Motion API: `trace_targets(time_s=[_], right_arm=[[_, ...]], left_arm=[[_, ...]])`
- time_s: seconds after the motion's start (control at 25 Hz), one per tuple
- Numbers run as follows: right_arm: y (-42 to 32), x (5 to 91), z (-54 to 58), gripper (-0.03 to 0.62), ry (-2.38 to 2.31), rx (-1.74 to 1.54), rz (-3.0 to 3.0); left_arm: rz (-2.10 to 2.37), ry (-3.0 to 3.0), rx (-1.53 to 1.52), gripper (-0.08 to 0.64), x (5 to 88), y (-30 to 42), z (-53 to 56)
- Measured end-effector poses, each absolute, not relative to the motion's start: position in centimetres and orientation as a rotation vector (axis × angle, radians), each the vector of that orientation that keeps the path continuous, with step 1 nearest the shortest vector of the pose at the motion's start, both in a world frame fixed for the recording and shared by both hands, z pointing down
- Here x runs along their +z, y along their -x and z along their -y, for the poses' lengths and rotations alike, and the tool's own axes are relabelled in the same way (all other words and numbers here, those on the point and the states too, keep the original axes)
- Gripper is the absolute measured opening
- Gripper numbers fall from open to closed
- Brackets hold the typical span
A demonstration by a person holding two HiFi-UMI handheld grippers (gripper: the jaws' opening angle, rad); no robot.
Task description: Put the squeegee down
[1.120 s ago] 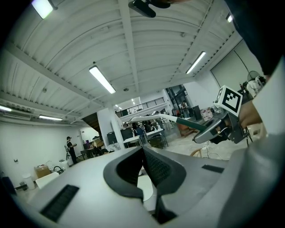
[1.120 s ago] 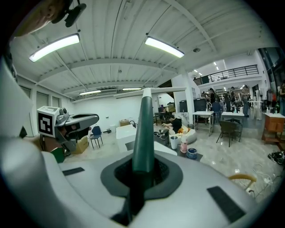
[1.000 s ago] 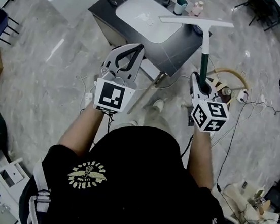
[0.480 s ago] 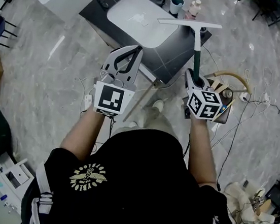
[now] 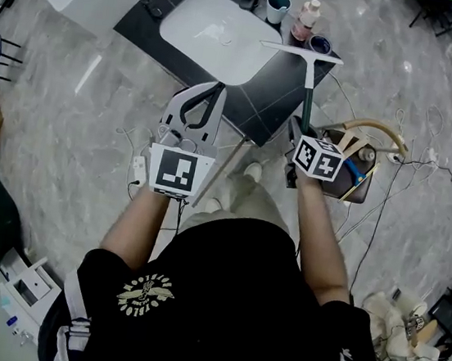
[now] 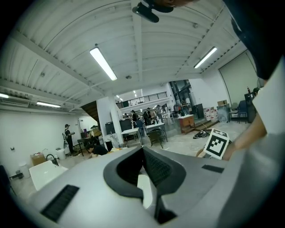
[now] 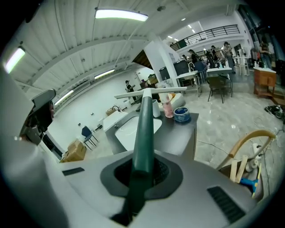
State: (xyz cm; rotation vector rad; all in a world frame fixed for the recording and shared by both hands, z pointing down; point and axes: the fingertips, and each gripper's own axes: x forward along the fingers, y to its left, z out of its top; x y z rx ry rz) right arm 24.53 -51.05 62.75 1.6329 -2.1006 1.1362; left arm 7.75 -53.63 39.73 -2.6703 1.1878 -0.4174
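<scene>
Forearms [image 5: 142, 222]: both reach forward from a black shirt [image 5: 219, 298], with one gripper in each hand
Left gripper [image 5: 214, 91]: jaws closed tip to tip with nothing between them; it points about level, away from the person
Right gripper [image 7: 142, 171]: to the right of the left one and tilted downward, jaws clamped on the squeegee [image 5: 306, 104]
Squeegee: held by the lower end of its dark green handle, which runs straight out ahead of the right gripper; the white blade sits crosswise at the far end, over the far right corner of the counter; whether the blade touches the counter cannot be told
Counter [image 5: 274, 99]: dark slab just ahead of both grippers, under the squeegee
Sink [image 5: 208, 31]: white basin set in the counter, ahead of the left gripper and left of the blade
Tin [image 5: 320, 43]: small, round and blue, just beyond the blade's right end
Bottle [image 5: 307, 17]: pink, beyond the blade, left of the tin
Cup [image 5: 277, 7]: beyond the blade's left end, left of the bottle
Hose [image 5: 378, 122]: tan and curved, on the floor to the right of the right gripper
</scene>
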Motion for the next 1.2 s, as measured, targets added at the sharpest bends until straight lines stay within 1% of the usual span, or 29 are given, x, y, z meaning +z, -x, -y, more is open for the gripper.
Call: trace_targets(time_s=[0.44,0.76,0.96,1.0,1.08,1.12,1.2], right_arm=[[-25.6,71.8,54.2,0.029,-1.683,1.359,1.879],[-26.2,77.7,55.5,0.031,-1.680,1.366,1.650],[-24.4,78.7,56.2,0.031,-1.650,1.402,1.644],[-23.8,78.8,56.4,0.039,-1.625,1.395,1.664],[-22.8,78.7,56.6,0.215,-1.579,1.369,1.707],[-22.4,78.6,56.5,0.243,-1.562,1.363,1.729],[-21.8,78.2,56.0,0.265,-1.534,1.351,1.767]], left_arm=[[-1.183,2.692,-0.457,0.023,42.1,-8.9,56.1],[-1.206,2.724,-0.506,0.024,44.3,-8.3,56.5],[-1.195,2.741,-0.522,0.024,44.9,-8.3,55.8],[-1.196,2.742,-0.522,0.025,44.9,-8.2,55.7],[-1.194,2.738,-0.521,0.024,44.7,-7.9,55.6],[-1.193,2.735,-0.521,0.024,44.5,-7.7,55.5],[-1.190,2.730,-0.519,0.023,43.9,-7.3,55.2]])
